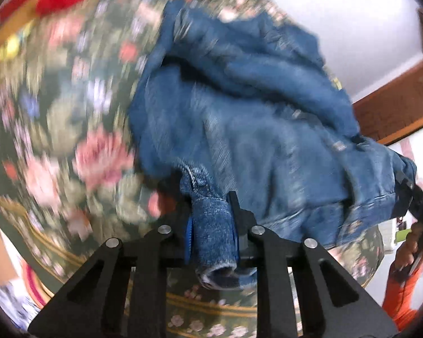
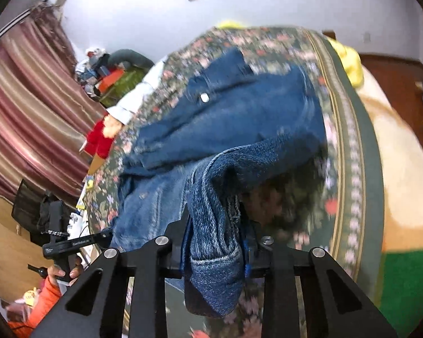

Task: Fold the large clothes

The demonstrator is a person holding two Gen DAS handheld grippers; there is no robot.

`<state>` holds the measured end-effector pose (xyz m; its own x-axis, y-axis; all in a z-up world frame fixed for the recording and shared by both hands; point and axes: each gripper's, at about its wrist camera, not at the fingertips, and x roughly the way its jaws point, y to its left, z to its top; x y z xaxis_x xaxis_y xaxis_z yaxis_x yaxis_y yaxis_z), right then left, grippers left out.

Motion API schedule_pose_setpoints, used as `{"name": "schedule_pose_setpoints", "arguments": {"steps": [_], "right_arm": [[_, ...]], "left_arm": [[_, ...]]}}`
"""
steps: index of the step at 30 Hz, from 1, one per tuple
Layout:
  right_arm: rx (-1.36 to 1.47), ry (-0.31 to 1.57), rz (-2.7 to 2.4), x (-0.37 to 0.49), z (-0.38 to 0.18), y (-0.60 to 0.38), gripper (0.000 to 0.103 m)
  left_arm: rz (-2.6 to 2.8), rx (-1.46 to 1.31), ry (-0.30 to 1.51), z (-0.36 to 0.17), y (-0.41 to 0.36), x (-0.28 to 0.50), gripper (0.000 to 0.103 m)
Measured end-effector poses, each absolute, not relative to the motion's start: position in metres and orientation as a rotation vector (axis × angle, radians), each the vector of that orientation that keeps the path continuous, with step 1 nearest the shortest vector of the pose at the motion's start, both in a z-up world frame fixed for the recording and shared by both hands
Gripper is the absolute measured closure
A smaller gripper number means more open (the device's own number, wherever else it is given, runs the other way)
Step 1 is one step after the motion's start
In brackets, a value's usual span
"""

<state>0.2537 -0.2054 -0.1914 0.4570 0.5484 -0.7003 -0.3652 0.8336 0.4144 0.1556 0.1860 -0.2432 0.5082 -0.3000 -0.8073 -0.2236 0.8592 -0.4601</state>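
Hand-held gripper (image 1: 213, 225) pinches rolled denim jacket (image 1: 239, 118) cuff, floral bedspread (image 1: 70, 129) beneath

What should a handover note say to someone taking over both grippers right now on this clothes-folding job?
Left gripper: shut on a bunched edge of the blue denim jacket.
Right gripper: shut on another bunched edge of the same jacket.
Position: the jacket lies rumpled on the dark green floral bedspread, its gripped edges pulled off the surface.
Done: both grips taken.
Left: no neat fold shows yet. Probably spread the jacket flat, fold it, then release.
Nearby: a red soft toy and a yellow cloth item sit at the bed's edges.
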Motion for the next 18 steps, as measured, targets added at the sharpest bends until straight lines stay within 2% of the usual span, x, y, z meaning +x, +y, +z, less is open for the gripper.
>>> {"name": "schedule_pose_setpoints", "arguments": {"steps": [11, 15, 18], "right_arm": [[0.227, 0.751, 0.523, 0.334, -0.14, -0.195, 0.081], [0.227, 0.718, 0.451, 0.383, -0.136, -0.189, 0.083], [0.221, 0.742, 0.399, 0.432, -0.146, -0.181, 0.083]], "left_arm": [[0.07, -0.475, 0.731, -0.126, 0.214, 0.223, 0.085], [0.132, -0.509, 0.691, -0.116, 0.236, 0.28, 0.085], [0.197, -0.534, 0.722, -0.133, 0.25, 0.327, 0.085]]}}
